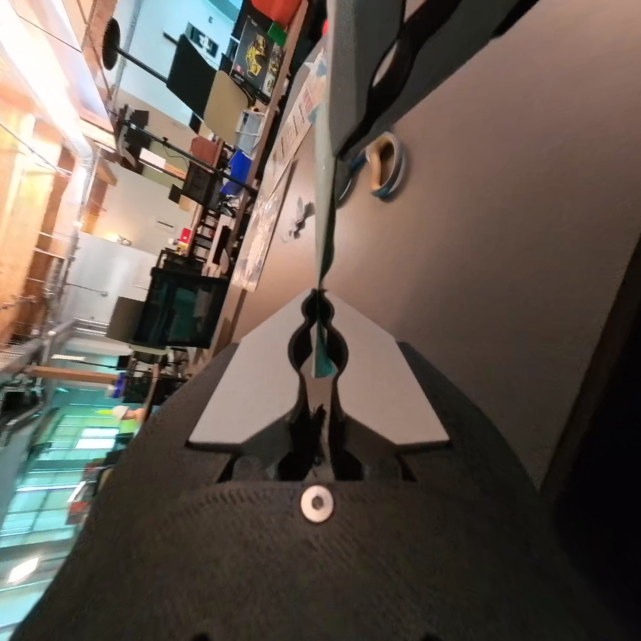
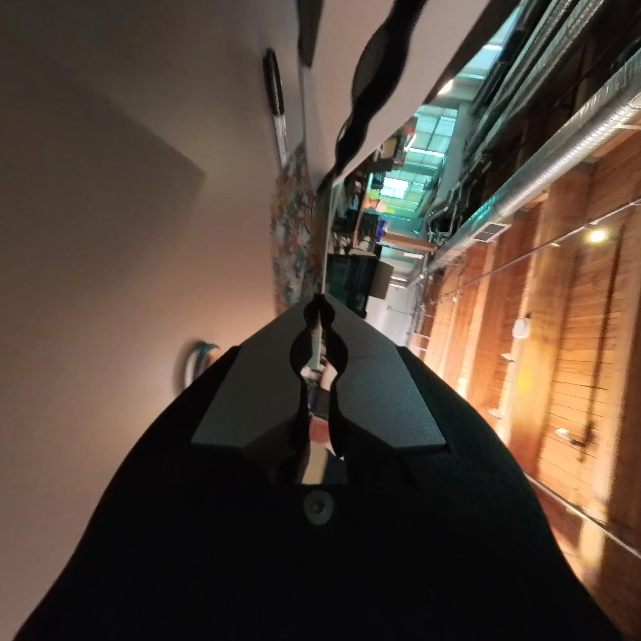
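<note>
My left hand-held gripper (image 1: 317,289) is closed on the near end of a thin sheet (image 1: 324,194), pale on one face and teal on the other, which I see edge-on running away from the tips; a teal corner of it pokes back between the fingers (image 1: 263,347). Both cameras are rolled sideways, so the brown worktop (image 1: 485,242) stands like a wall beside the sheet. I judge the sheet is pinched at two ends so it stays taut and clear of the worktop instead of sagging. Farther along it, at the top of the left view, the other gripper grips the same sheet. Just past that one, a roll of tape (image 1: 383,166) lies on the worktop, with a second blue ring half hidden beside it. To the left of the worktop lie a patterned mat (image 1: 258,239) and printed papers, then shelving with boxes and a black crate (image 1: 177,312). In the right view, my right hand-held gripper (image 2: 319,296) is likewise shut on the sheet's thin edge (image 2: 326,242), which rises from its tips. Left of it sit the tape roll, blurred, a marker (image 2: 275,90) and the mat; to the right is a wooden wall (image 2: 555,312) with a duct above.
</note>
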Demonstrator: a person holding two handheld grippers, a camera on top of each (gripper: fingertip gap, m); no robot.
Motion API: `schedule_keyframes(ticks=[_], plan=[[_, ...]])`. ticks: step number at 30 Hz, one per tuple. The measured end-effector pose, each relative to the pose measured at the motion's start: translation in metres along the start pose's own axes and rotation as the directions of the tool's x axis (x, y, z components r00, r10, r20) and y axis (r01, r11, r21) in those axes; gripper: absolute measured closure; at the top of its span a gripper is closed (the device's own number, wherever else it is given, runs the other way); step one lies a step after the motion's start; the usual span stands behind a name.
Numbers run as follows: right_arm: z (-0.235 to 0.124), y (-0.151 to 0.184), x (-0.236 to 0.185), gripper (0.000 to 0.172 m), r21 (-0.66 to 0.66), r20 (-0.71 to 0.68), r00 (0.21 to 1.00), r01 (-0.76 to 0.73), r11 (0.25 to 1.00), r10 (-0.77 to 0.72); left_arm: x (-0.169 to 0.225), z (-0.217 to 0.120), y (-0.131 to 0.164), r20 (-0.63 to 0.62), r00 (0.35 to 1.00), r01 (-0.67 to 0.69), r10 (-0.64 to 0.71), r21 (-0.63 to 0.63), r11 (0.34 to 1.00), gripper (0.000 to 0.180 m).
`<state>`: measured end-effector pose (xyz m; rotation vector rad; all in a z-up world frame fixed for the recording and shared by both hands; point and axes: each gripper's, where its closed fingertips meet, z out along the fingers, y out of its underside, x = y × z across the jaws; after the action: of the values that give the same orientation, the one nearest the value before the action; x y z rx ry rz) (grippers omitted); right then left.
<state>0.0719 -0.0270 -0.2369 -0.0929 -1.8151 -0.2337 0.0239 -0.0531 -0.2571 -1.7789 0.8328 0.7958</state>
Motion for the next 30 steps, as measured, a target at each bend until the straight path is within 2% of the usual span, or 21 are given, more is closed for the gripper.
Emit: schedule_keyframes(ticks=[1,2,4,9,14,16,17,18,20,24,27,30], plan=[[-0.001,-0.002,-0.004,0.168,0.032,0.017,0.999,-0.049,0.998,0.049,0.002,0.001,0.001,0.007,1.000,-0.021,0.021,-0.002,1.000,0.180],[-0.001,0.000,-0.007,0.155,0.040,0.035,0.995,-0.092,0.995,0.091,0.006,0.001,0.002,0.004,0.999,-0.036,0.036,-0.004,0.999,0.180],[0.001,0.009,-0.015,0.141,-0.003,0.063,0.989,-0.135,0.991,0.135,0.014,0.003,0.006,-0.023,0.999,-0.048,0.048,-0.012,0.999,0.180],[0.005,0.015,-0.044,0.145,-0.025,0.144,0.981,-0.124,0.992,0.127,0.029,0.005,0.011,-0.083,0.997,-0.007,0.006,-0.015,1.000,0.180],[0.010,0.012,-0.058,0.136,-0.027,0.178,0.974,-0.140,0.990,0.143,0.037,0.007,0.014,-0.121,0.992,0.024,-0.026,-0.013,1.000,0.180],[0.012,0.014,-0.059,0.147,-0.038,0.170,0.976,-0.133,0.990,0.137,0.039,0.008,0.015,-0.130,0.991,0.026,-0.028,-0.018,1.000,0.180],[0.012,0.015,-0.058,0.166,-0.040,0.160,0.979,-0.125,0.991,0.129,0.040,0.008,0.017,-0.132,0.991,0.020,-0.022,-0.022,1.000,0.180],[0.012,0.016,-0.058,0.172,-0.038,0.158,0.979,-0.125,0.991,0.129,0.042,0.007,0.018,-0.144,0.990,0.013,-0.016,-0.019,1.000,0.180],[0.012,0.014,-0.064,0.172,-0.035,0.207,0.963,-0.170,0.985,0.173,0.052,0.007,0.021,-0.199,0.980,-0.010,0.006,-0.021,1.000,0.180],[0.013,0.010,-0.085,0.172,-0.027,0.373,0.880,-0.308,0.951,0.295,0.071,0.007,0.028,-0.311,0.949,-0.046,0.046,0.008,0.999,0.180],[0.011,0.006,-0.098,0.172,-0.036,0.496,0.780,-0.421,0.906,0.382,0.078,0.005,0.029,-0.423,0.904,0.060,-0.060,-0.012,0.998,0.180],[0.006,-0.001,-0.107,0.172,-0.072,0.629,0.621,-0.553,0.830,0.468,0.085,0.000,0.030,-0.565,0.803,0.195,-0.191,-0.054,0.979,0.180]])
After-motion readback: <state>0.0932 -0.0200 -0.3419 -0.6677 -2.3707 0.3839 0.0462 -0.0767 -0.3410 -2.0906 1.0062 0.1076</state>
